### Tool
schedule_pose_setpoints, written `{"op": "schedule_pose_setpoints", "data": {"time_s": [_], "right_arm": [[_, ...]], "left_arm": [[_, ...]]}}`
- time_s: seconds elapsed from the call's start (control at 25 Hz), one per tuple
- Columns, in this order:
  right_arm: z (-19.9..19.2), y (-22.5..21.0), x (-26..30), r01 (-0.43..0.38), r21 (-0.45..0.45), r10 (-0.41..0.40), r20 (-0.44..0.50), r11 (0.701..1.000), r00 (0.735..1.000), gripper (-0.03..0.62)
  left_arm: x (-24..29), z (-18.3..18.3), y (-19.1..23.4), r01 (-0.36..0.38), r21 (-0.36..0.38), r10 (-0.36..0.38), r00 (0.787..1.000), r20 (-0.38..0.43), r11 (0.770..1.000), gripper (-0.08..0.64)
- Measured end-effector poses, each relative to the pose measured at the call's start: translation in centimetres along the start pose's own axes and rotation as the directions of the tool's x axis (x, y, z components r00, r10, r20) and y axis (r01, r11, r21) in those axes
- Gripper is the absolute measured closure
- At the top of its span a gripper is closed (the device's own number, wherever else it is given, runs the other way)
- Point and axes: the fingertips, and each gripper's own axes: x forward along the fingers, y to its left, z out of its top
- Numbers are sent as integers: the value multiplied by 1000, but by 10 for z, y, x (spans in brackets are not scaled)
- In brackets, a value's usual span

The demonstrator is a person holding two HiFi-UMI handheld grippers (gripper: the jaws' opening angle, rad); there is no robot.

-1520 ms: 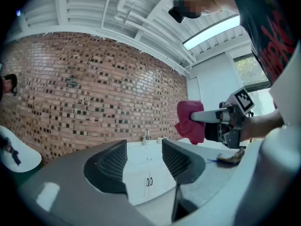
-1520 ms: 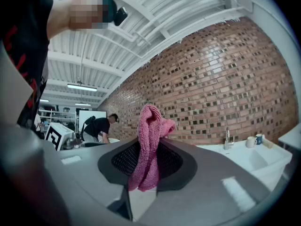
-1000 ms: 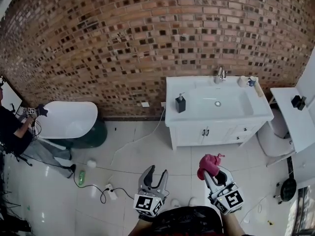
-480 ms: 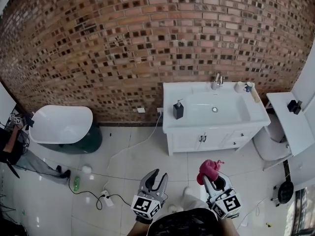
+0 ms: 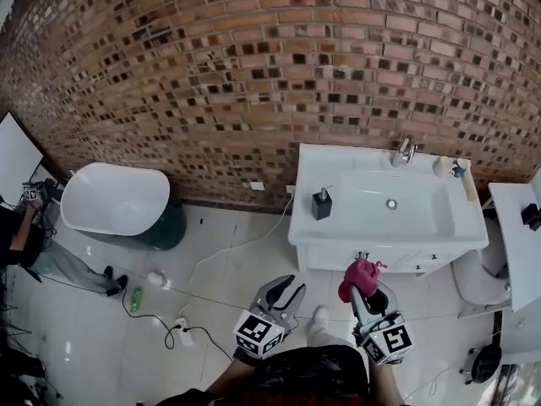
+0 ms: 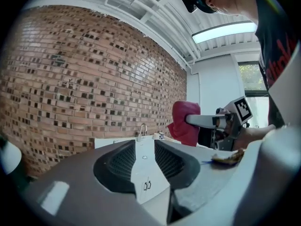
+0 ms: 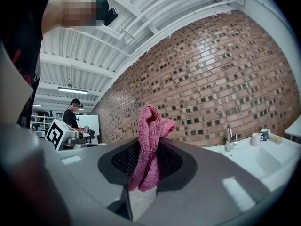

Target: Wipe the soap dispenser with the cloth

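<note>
The black soap dispenser (image 5: pixel 321 204) stands upright on the left end of the white vanity (image 5: pixel 321 231), left of the basin. My right gripper (image 5: pixel 365 287) is shut on a pink cloth (image 5: pixel 358 277) (image 7: pixel 149 145), bunched between its jaws just in front of the vanity's cupboard. My left gripper (image 5: pixel 286 295) is over the floor tiles, short of the vanity and below the dispenser; its jaws are closing with nothing between them. In the left gripper view the cloth (image 6: pixel 184 123) and the right gripper show at right, with the faucet (image 6: pixel 141 130) ahead.
A faucet (image 5: pixel 404 150) and cups (image 5: pixel 446 167) sit at the vanity's back. A white tub (image 5: pixel 114 200) stands at left, a toilet (image 5: pixel 475 279) at right. Cables and a power strip (image 5: pixel 183 331) lie on the floor. A person (image 5: pixel 21 235) stands at far left.
Both grippers have come forward toward the vanity, which now sits closer. The left jaws have narrowed. The cloth stays held in the right gripper.
</note>
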Motion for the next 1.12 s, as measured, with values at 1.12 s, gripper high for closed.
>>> {"op": "schedule_pose_setpoints", "data": {"time_s": [1.12], "right_arm": [[-18,-171,208,170,65,-161,-126,983,979,502]], "left_arm": [[280,-110,235,151,57,-124,936,-329,987,369]]}}
